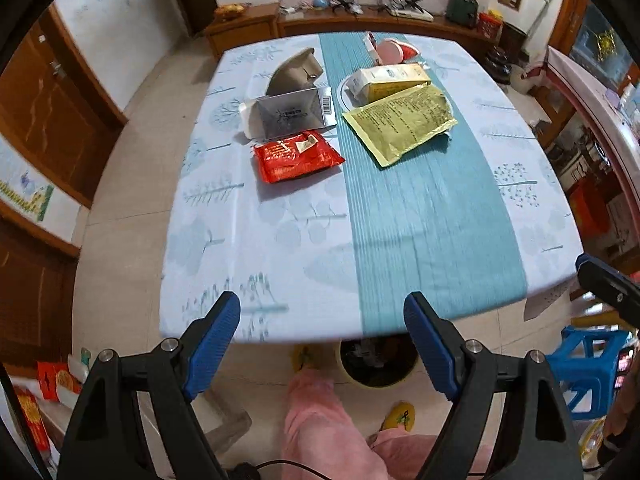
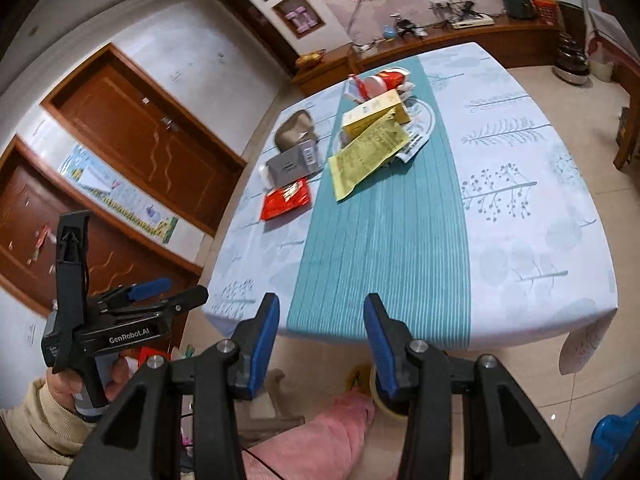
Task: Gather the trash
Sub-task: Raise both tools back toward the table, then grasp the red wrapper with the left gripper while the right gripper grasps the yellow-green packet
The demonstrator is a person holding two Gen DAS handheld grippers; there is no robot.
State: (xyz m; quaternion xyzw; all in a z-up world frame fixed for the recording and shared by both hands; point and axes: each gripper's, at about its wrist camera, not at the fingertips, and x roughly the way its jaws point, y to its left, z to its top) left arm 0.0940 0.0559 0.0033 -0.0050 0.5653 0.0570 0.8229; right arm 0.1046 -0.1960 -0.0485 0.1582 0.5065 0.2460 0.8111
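Table's near edge (image 1: pixel 304 336) — bare runner (image 1: pixel 424 232)

Red wrapper (image 1: pixel 296 155), yellow packet (image 1: pixel 400 122), teal striped runner (image 1: pixel 420 220), pale tree-print tablecloth (image 1: pixel 248 240).

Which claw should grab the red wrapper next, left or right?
Probably left. The red wrapper lies on the left half of the table, left of the runner; the left claw is empty and wider open than the right claw.
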